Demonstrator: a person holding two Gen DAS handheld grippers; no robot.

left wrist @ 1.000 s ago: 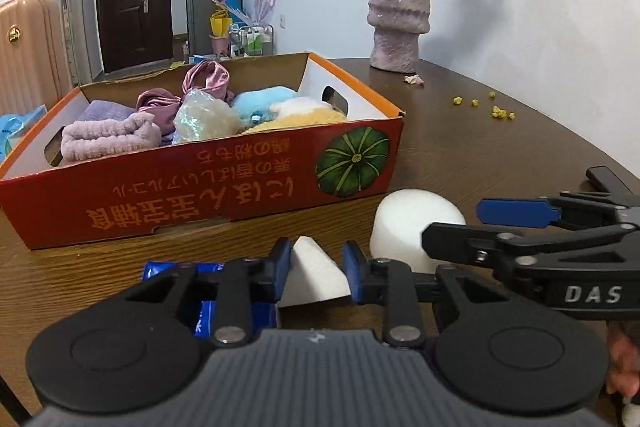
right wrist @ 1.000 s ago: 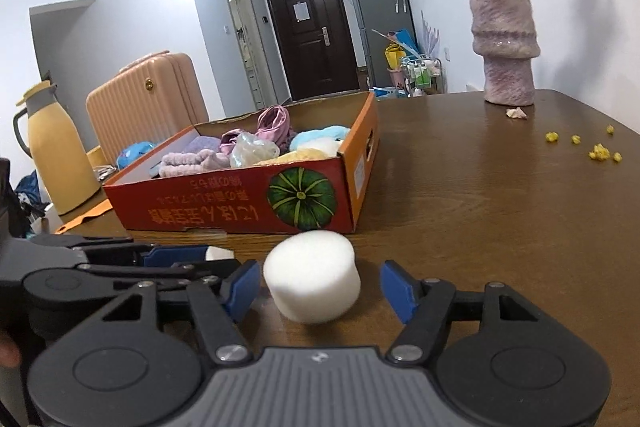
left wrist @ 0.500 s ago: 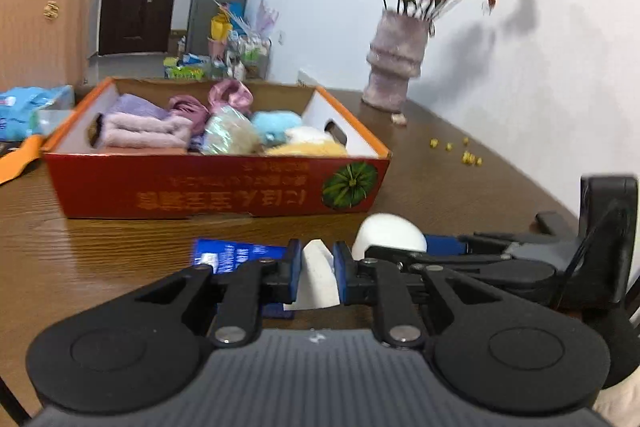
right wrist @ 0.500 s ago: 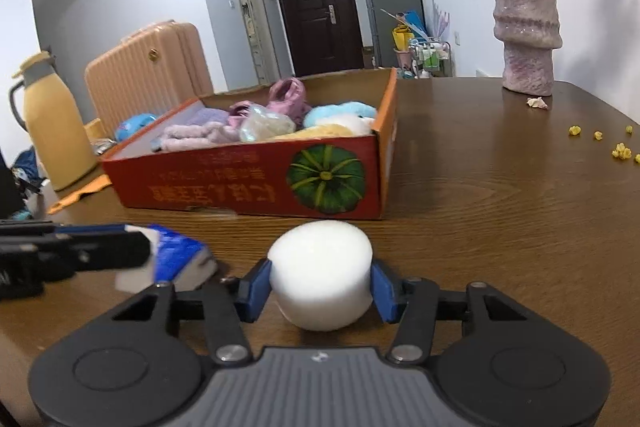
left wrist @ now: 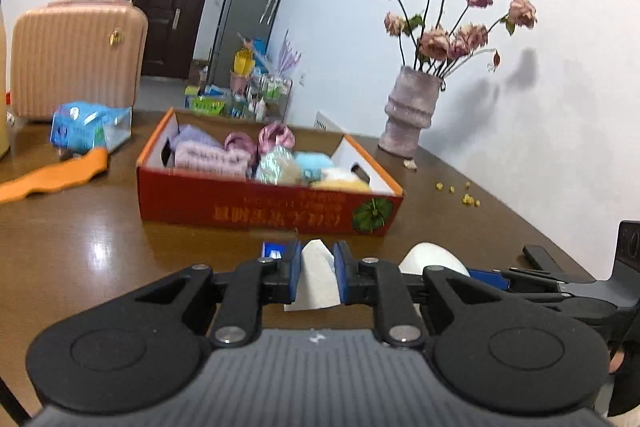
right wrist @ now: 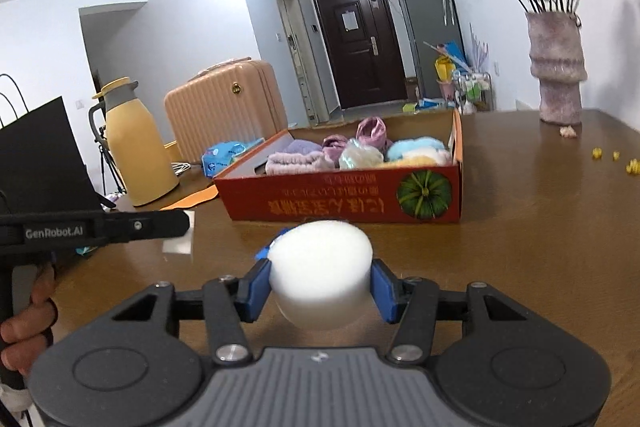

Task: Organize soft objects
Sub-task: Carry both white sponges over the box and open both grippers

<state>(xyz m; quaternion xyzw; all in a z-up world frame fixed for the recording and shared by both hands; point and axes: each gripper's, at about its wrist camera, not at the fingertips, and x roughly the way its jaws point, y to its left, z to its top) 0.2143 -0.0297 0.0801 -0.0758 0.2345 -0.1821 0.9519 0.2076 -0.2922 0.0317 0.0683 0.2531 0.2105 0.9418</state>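
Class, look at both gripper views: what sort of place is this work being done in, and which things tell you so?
Most likely a home, a dining or living area. A wooden table carries a vase of dried roses, a pink suitcase stands beside it, and a fridge stands next to the dark entrance door.

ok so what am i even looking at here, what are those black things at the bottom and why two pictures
Nothing here is a robot arm: a person holds a hand-held claw in each hand, and each claw carries a camera looking forward along its fingers. One picture is the left claw's view, the other the right's. The left claw is shut on a white wedge-shaped foam piece. The right claw is shut on a round white foam puck. Ahead, on the brown table, sits a red cardboard box with soft pastel items inside. A vase of dried roses stands behind it.
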